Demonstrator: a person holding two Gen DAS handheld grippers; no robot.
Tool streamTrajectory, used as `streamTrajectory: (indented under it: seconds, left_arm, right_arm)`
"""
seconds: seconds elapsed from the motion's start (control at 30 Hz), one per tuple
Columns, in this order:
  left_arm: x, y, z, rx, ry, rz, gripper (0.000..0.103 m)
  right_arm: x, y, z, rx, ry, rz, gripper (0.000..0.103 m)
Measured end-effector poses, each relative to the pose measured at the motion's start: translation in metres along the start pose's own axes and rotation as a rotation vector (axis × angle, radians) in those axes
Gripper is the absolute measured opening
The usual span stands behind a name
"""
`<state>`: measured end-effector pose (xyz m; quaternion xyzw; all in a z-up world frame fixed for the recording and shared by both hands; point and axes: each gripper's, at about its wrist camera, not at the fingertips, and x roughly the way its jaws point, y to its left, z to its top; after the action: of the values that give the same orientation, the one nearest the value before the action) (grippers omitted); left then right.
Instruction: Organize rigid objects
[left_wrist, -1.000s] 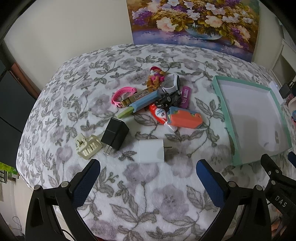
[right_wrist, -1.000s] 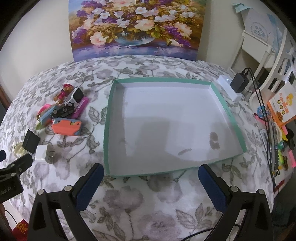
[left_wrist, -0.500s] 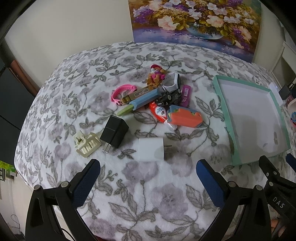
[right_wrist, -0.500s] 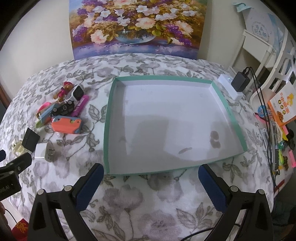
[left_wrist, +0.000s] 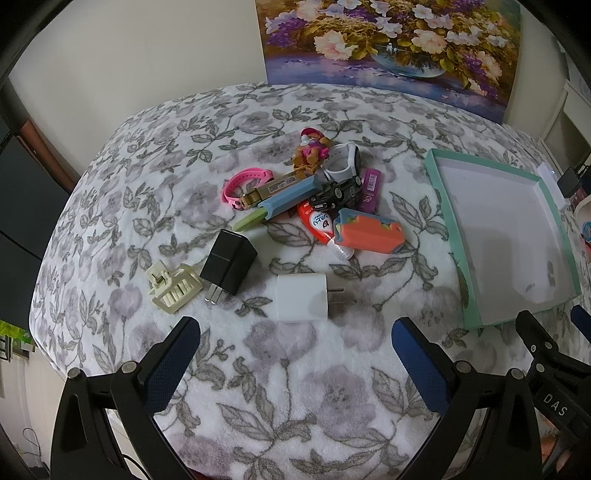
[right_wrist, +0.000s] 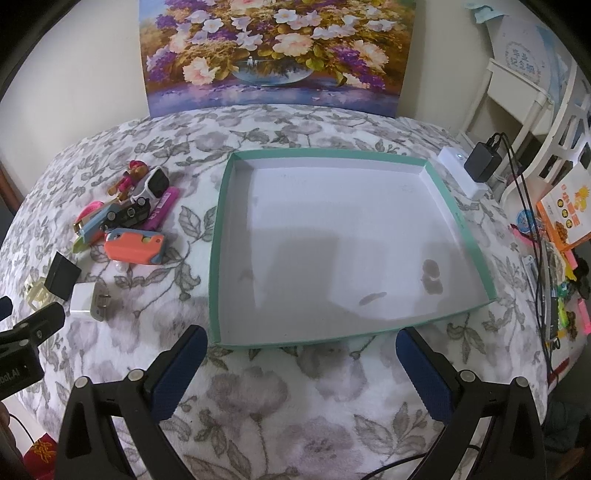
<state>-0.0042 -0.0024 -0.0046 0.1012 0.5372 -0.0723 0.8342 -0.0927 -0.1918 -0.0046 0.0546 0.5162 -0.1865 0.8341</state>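
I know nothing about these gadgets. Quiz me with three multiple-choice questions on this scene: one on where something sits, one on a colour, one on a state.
1. The white charger lies: A) in the tray B) on the floral blanket C) on the painting
2. The tray's rim is: A) teal B) red C) black
3. The left claw is: A) shut on the charger B) open, holding nothing C) shut on the tray

Answers: 1 B, it rests on the blanket beside the black charger. 2 A, the edge is teal around a white floor. 3 B, its fingers stand wide apart with only blanket between.

flower painting (right_wrist: 277, 55) on wall | floral blanket (left_wrist: 295, 387) | possibly books (right_wrist: 565, 214)
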Motion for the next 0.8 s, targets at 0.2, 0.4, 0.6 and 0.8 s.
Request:
streamTrajectory:
  seconds: [0.2,0.4,0.6,0.8]
  left_arm:
    - [0.0,0.0,0.0,-0.002,0.0,-0.003,0.103]
    - [0.002,0.026,0.005,-0.048,0.012,-0.008,0.103]
    - [0.016,0.082,0.013,-0.145,0.044,0.008,0.103]
    - [0.046,0.132,0.011,-0.262,0.105,-0.001,0.103]
  right_arm:
    - [0.0,0.001,0.001,-0.004,0.003,0.005,0.103]
    - [-0.014,0.01,0.009,0.029,-0.036,0.137,0.103]
    - [-0.023,0.063,0.028,-0.038,-0.057,0.246,0.103]
    - [0.001,0.125,0.03,-0.117,0.027,0.293,0.103]
